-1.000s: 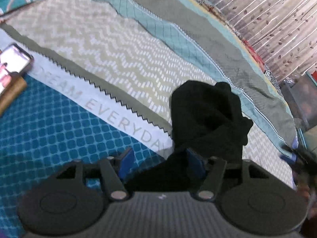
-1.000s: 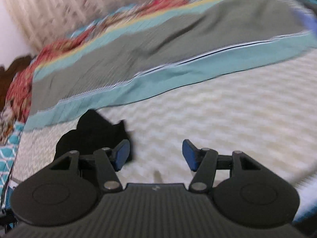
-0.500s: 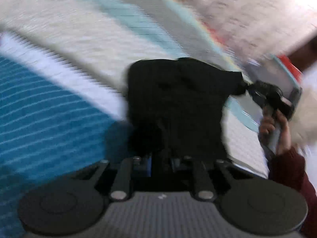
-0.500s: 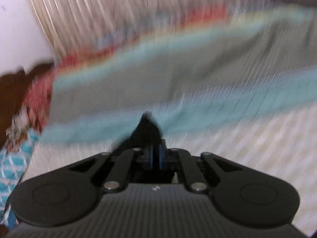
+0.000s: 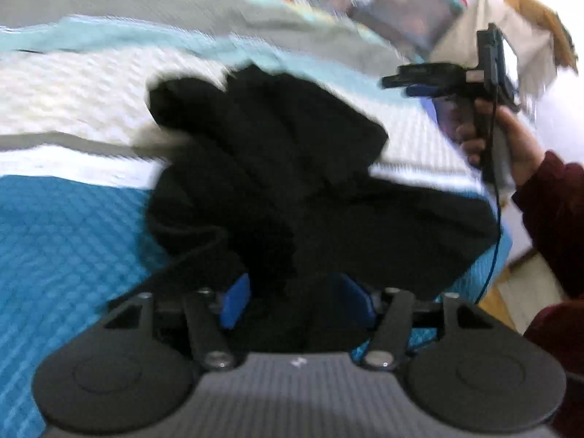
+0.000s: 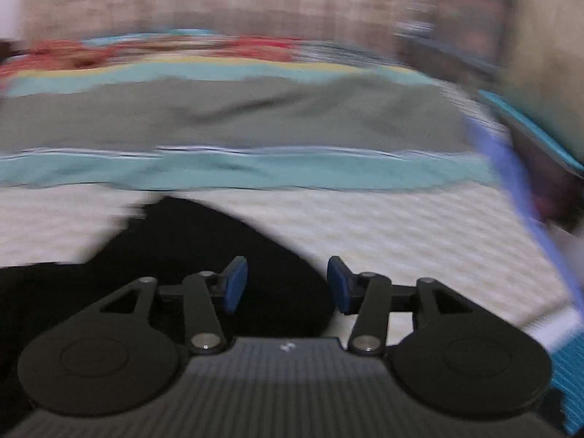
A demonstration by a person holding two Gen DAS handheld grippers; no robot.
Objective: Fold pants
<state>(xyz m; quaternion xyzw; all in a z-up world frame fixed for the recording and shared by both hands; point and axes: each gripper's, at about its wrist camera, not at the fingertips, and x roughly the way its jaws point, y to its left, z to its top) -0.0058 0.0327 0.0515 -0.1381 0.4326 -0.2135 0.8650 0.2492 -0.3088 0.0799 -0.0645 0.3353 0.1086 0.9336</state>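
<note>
Black pants [image 5: 277,168] lie in a rumpled heap on a patterned bedspread [image 5: 65,241], spread across its blue, white and cream bands and reaching toward the bed's edge. The left gripper [image 5: 297,299] sits low over the near end of the cloth with its blue pads [image 5: 235,301] wide apart; fabric lies between them but nothing is pinched. Half a second ago both tools were clamped on the garment and lifting it; now both have let go. The right gripper [image 6: 286,284] hovers with its jaws wide and empty above the far corner of the pants, and from the left camera it is seen raised clear of the cloth in the person's right hand [image 5: 511,142]. Both views are blurred by motion. The release suggests the pants were only shaken out or shifted: they look bunched, not flat, so real folding appears still ahead.
</note>
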